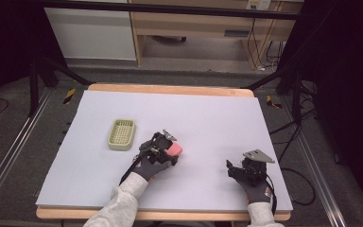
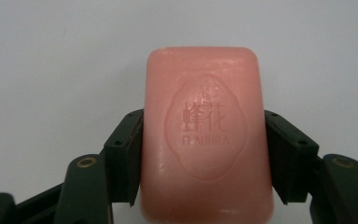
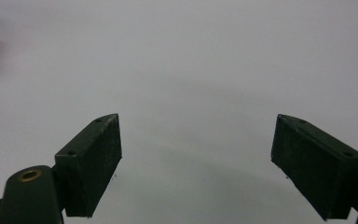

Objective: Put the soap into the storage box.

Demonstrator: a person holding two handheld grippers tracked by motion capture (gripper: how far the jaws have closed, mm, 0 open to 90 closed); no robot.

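Left tool (image 2: 204, 154) pinching pink rounded soap bar (image 2: 207, 135), frame centre. Pale green slotted plastic soap dish (image 1: 122, 134) centre-left, empty: placement likely pending. Right tool (image 3: 198, 163) spread, idle over white worktop (image 1: 208, 118).

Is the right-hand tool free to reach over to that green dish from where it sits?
Probably yes, though not straight. The right tool is open and holds nothing, but the left tool, gripping the pink soap, sits roughly between it and the green dish; it would need to go around.
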